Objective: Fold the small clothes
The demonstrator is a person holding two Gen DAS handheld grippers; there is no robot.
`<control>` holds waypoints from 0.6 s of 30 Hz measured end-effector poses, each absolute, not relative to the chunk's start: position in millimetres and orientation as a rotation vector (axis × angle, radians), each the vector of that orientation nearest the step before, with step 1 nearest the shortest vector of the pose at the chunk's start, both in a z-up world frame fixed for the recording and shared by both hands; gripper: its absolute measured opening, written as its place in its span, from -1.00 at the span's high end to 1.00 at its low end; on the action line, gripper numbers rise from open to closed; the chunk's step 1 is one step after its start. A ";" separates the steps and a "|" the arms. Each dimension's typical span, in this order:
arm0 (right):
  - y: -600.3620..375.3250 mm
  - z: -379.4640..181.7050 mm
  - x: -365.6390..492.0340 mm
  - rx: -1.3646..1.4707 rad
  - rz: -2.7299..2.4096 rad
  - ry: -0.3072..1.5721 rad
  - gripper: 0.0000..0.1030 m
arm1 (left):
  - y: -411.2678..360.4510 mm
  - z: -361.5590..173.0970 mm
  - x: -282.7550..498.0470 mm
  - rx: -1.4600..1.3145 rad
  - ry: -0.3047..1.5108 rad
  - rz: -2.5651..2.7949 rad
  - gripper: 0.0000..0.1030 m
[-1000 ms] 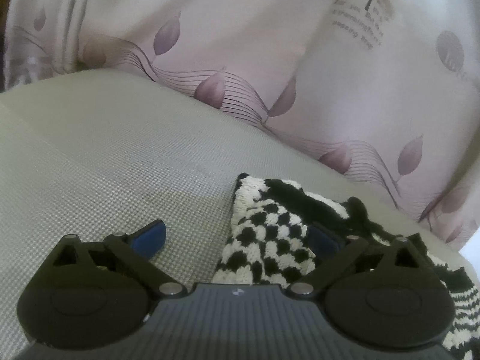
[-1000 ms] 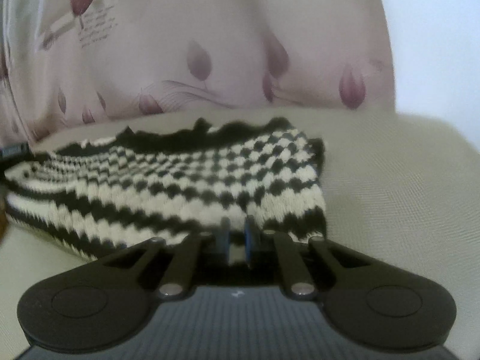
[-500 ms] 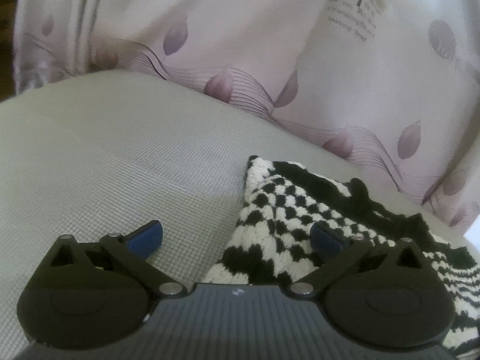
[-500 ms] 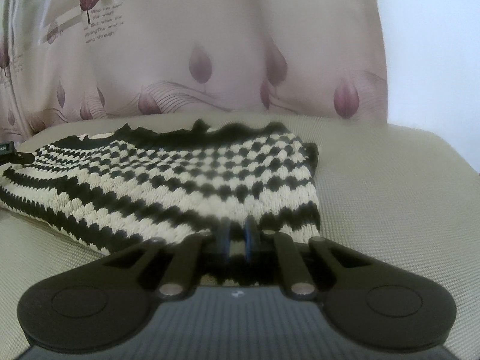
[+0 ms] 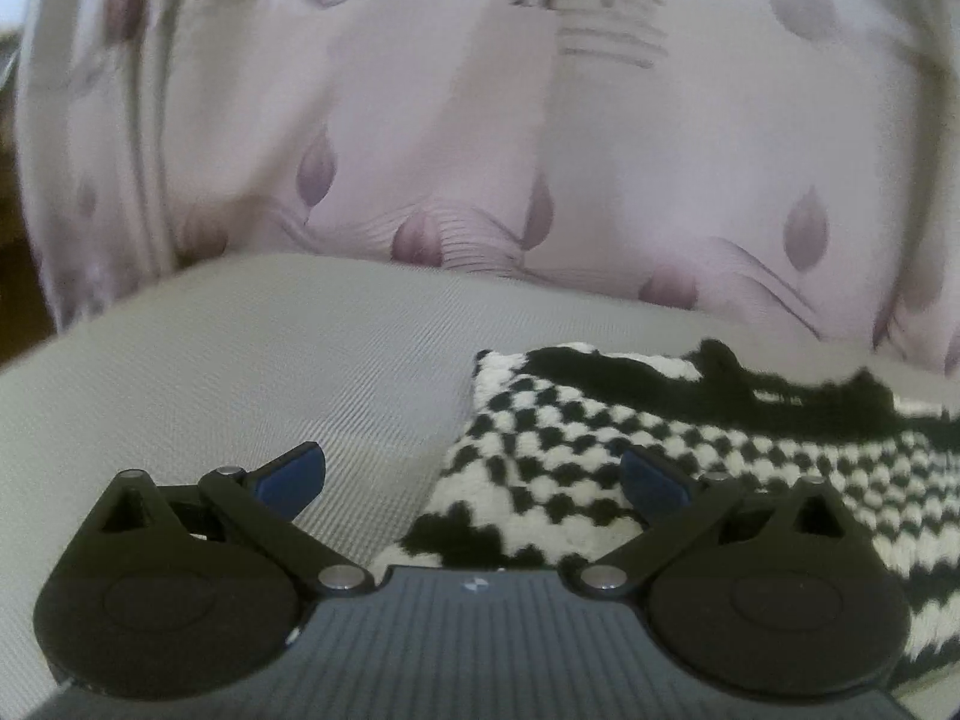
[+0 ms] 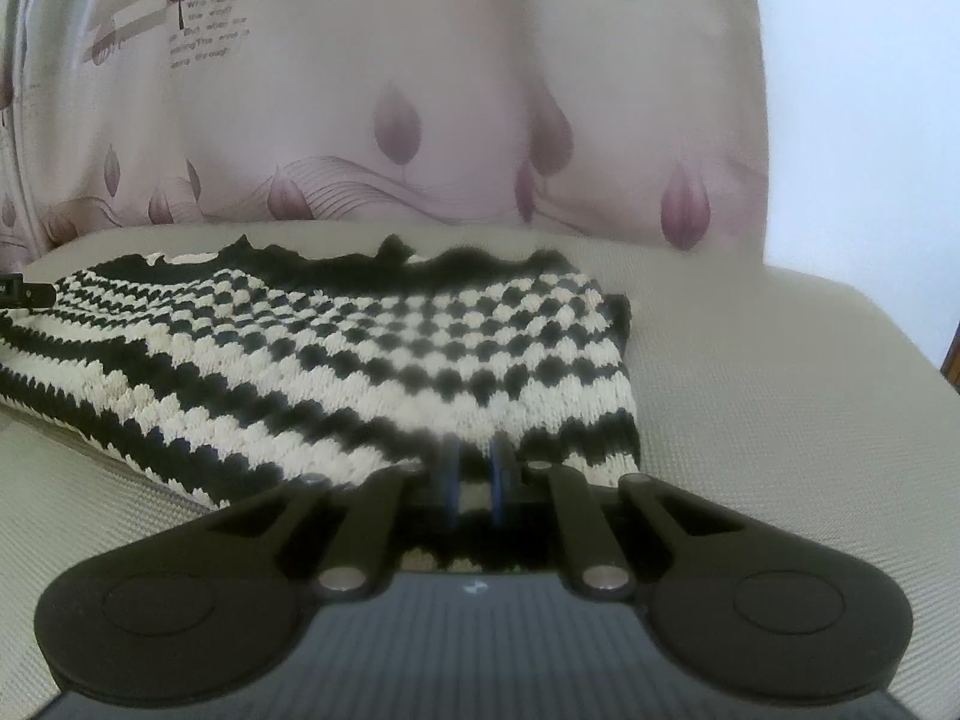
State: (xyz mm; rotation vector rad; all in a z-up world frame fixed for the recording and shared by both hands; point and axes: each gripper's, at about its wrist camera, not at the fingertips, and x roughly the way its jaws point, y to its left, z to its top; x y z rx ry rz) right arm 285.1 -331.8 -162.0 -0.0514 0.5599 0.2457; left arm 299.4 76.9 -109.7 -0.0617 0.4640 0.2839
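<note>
A black-and-cream knitted garment (image 6: pixel 372 354) with checks and stripes lies folded on a grey-green cushion (image 6: pixel 780 396). My right gripper (image 6: pixel 474 480) is shut on the garment's near hem, and a bit of knit shows between its blue pads. In the left wrist view the garment's left corner (image 5: pixel 540 438) lies between the wide-apart fingers of my left gripper (image 5: pixel 474 477), which is open. Its right pad (image 5: pixel 651 483) hovers over the knit and its left pad (image 5: pixel 294 471) over bare cushion. Neither pad presses on the cloth.
A pale pink curtain (image 5: pixel 480 150) with purple leaves and lettering hangs just behind the cushion (image 5: pixel 240 372). A white wall (image 6: pixel 864 120) shows at the right. A small black part (image 6: pixel 24 294) pokes in at the garment's far left end.
The left gripper has rolled and slid sideways, so the cushion edge and the garment's corner now look level and nearer the middle. It stays open. The right gripper stays shut on the hem.
</note>
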 end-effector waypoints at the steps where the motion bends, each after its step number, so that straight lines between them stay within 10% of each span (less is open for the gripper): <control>1: -330.4 -162.1 284.6 -0.061 0.243 0.557 0.82 | 72.8 -110.2 299.8 -0.039 0.464 0.281 -1.00; 18: -317.4 -161.0 277.1 -0.158 0.214 0.531 0.74 | 68.0 -112.6 302.3 -0.011 0.486 0.266 -1.00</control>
